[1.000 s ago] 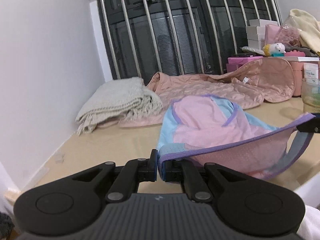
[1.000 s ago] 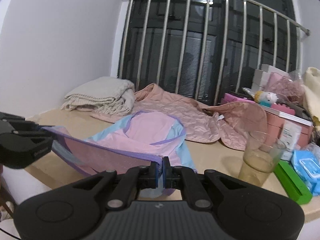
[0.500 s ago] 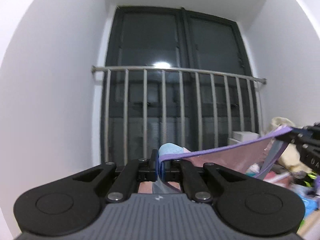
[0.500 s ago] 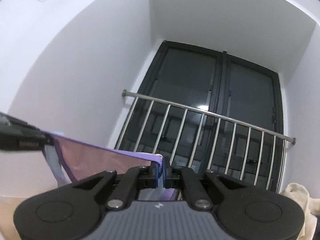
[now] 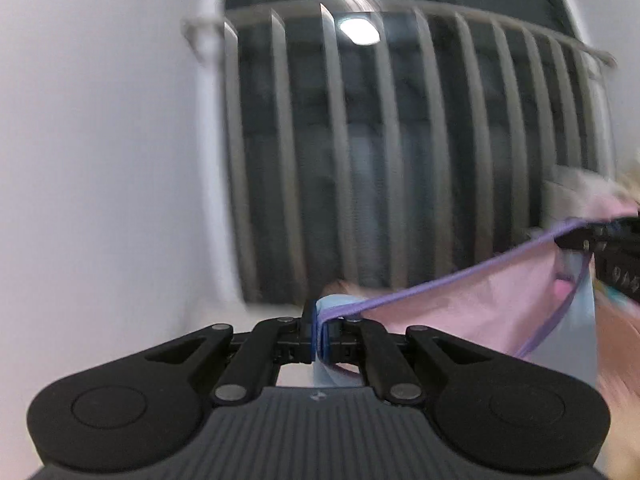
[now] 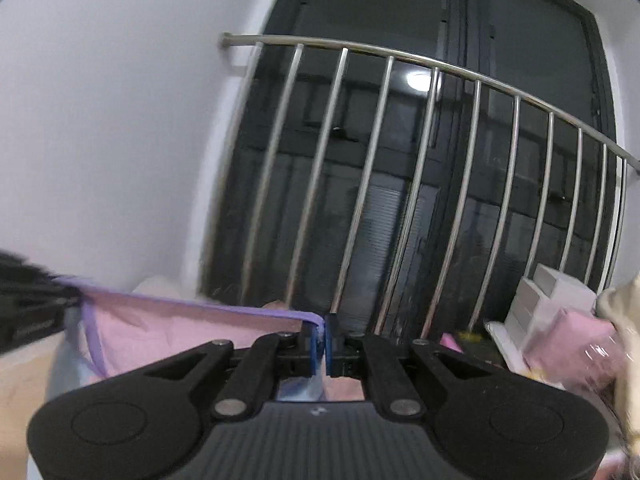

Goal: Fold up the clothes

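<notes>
Both tools are clamped on the purple hem of the pink garment, which stretches taut between the left tool and the right tool.

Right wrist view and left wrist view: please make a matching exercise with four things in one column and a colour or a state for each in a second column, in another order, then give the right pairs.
Things:
1. left gripper
2. purple-trimmed hem of the pink mesh garment
3. curved metal window railing
4. stacked small cardboard boxes

States or colours:
A. white
B. stretched between the two grippers
C. silver, in front of dark glass
D. shut on cloth

Pairs: 1-D, 2-B, 3-C, 4-A
</notes>
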A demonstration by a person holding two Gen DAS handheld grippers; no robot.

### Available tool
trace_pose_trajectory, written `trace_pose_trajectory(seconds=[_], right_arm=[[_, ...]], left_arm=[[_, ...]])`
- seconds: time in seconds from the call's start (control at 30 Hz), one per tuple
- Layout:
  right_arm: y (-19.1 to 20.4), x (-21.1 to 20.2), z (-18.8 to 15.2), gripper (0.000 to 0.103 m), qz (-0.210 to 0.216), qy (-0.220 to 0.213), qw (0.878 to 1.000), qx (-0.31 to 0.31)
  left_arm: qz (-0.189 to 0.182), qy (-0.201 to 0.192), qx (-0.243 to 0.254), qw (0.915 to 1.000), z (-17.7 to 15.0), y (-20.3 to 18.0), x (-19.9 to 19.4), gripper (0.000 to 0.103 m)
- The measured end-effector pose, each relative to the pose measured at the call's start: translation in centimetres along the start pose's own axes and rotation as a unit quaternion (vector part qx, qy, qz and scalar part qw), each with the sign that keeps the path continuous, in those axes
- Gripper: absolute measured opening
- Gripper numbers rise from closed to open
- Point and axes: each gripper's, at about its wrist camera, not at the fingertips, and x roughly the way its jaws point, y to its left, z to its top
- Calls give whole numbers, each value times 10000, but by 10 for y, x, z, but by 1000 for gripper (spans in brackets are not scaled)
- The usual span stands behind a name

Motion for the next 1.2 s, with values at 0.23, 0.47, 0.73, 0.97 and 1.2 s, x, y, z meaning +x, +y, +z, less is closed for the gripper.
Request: trace_pose_trajectory(seconds=[0.23,0.47,0.73,0.97,1.2], right_arm=[[-8,-99,80,3,-230,-2367,9713,18],[-14,-92,-29,4,189,-715,9966,-376],[-10,-33,-225,8,616,2470,9659,-479],[-5,-99,-246,48,975,2464,9631,-461],[51,-70,-240,44,1977,2221,9548,3]], left_arm=[[45,-2098,-71,9777,81,16,-136,2],[-602,-35,212,9980,-48,-13,-125,3],[-1582,2888,-317,9437,-255,-60,-96,35],[-1723,3099,-1568,9218,-264,11,-120,63],[-506,2855,-1752,9409,-247,46,-75,66]])
